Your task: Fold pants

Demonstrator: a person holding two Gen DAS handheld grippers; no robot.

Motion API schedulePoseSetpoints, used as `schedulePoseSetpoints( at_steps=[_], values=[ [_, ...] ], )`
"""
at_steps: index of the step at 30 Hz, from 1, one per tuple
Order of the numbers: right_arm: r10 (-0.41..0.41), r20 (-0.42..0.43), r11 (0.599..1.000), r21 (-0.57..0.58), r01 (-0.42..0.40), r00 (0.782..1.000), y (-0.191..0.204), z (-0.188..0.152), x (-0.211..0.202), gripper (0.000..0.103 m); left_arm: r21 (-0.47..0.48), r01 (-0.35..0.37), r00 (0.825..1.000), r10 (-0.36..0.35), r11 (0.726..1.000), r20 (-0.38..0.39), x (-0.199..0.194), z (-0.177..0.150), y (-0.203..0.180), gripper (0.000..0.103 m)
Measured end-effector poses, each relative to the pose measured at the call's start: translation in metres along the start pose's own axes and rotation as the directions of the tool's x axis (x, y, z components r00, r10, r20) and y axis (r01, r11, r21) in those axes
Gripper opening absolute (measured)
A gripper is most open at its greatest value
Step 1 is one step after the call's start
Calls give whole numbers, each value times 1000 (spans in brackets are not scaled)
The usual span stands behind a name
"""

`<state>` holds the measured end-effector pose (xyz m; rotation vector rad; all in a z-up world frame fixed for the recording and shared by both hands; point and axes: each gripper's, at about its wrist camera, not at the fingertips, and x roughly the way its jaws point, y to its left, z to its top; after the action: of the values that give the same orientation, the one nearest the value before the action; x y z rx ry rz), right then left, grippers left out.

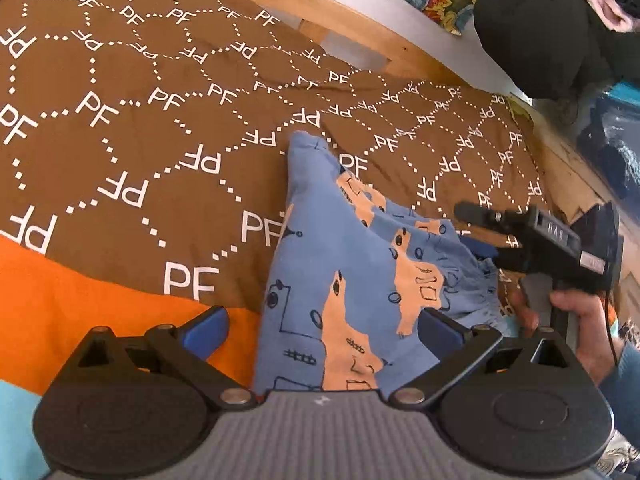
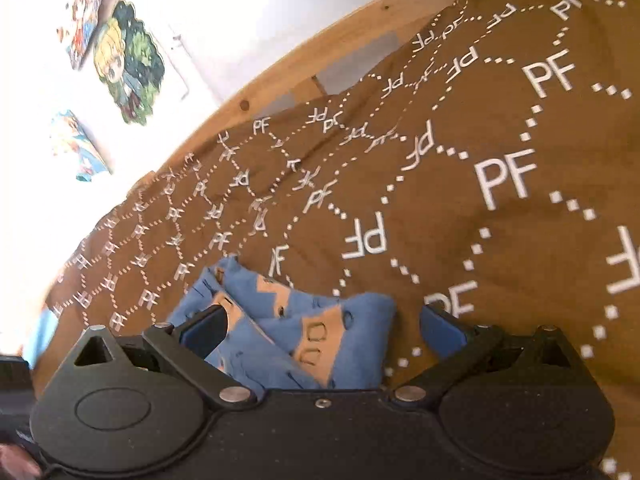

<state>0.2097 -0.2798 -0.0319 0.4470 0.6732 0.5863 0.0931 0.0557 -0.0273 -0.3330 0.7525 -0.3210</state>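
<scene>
Blue pants (image 1: 340, 248) with a peach print lie bunched on the brown "PF" bedspread (image 1: 160, 140). My left gripper (image 1: 324, 328) is open, and its blue pads straddle the near end of the pants without pinching the cloth. In the left wrist view a hand (image 1: 568, 312) holds my right gripper (image 1: 470, 230) at the right edge of the pants, with its jaws apart. The right wrist view shows the right gripper (image 2: 322, 328) open too. Folded layers of the pants (image 2: 280, 328) lie loose between its fingers.
A wooden bed frame (image 1: 360, 20) runs along the far side against a white wall. A black bundle (image 1: 532, 28) sits at the far right. Pictures (image 2: 128, 68) hang on the wall. The bedspread has an orange band (image 1: 80, 300) along the near left.
</scene>
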Motion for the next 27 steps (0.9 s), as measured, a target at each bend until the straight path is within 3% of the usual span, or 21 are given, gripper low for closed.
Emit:
schedulePoseSetpoints(
  at_steps=[2,5,8,10,12,17,27],
  values=[
    [-20,8,999,-33,20,1000,3,-4,3,101,12,-2,1000,2,1000,1,1,-2,0,103],
    [-76,36,993,-85,79,996,12,-15,4,87,32,-5,1000,5,999,4,0,-3,-1,103],
    [-107,52,991,-75,111,993,8,-18,1,62,34,-5,1000,5,999,9,-2,-4,-1,103],
    [-130,57,990,-39,133,990,2,-18,0,35,34,-8,1000,8,999,7,-1,-4,-3,103],
    [-140,63,990,2,140,988,-5,-18,-1,25,32,-8,1000,8,999,2,-2,-4,-3,103],
    [-149,71,988,-22,151,986,-3,-22,-3,23,-21,1,1000,-1,1000,3,-7,-3,1,101],
    [-153,81,987,-34,157,985,0,-25,-5,22,-53,-22,1000,22,998,15,-12,-4,3,75]
  ],
)
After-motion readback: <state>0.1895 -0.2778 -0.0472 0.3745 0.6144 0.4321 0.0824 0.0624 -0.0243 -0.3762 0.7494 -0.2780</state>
